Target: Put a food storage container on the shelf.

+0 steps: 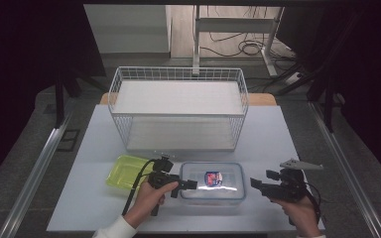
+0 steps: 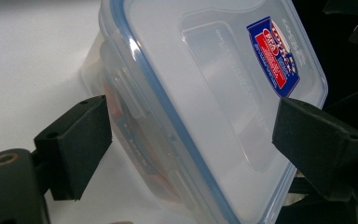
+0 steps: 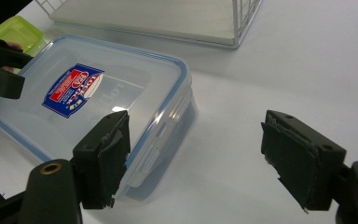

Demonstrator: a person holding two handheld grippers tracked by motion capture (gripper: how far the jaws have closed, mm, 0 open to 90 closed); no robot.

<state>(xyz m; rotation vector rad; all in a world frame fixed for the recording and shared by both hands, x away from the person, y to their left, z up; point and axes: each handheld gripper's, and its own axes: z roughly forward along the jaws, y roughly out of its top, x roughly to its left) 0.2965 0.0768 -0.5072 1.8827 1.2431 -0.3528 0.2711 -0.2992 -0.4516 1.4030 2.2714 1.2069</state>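
Note:
A clear plastic box [image 1: 213, 181] with a blue-rimmed lid and a red and blue label lies at the table's front middle. My left gripper [image 1: 192, 184] is at its left end. In the left gripper view, the left gripper [image 2: 191, 144] is open and its jaws straddle the box [image 2: 205, 84] without pressing it. My right gripper [image 1: 254, 184] hovers just off the box's right end. In the right gripper view, the right gripper [image 3: 200, 158] stands open over bare table, with the box [image 3: 98, 88] beside its left jaw.
A white wire basket [image 1: 121, 124] stands behind the box in the table's middle, also visible as the basket [image 3: 168, 18]. A lime-green tray [image 1: 124, 171] lies left of the box, behind my left hand. The white table [image 1: 268, 134] has free room to the right.

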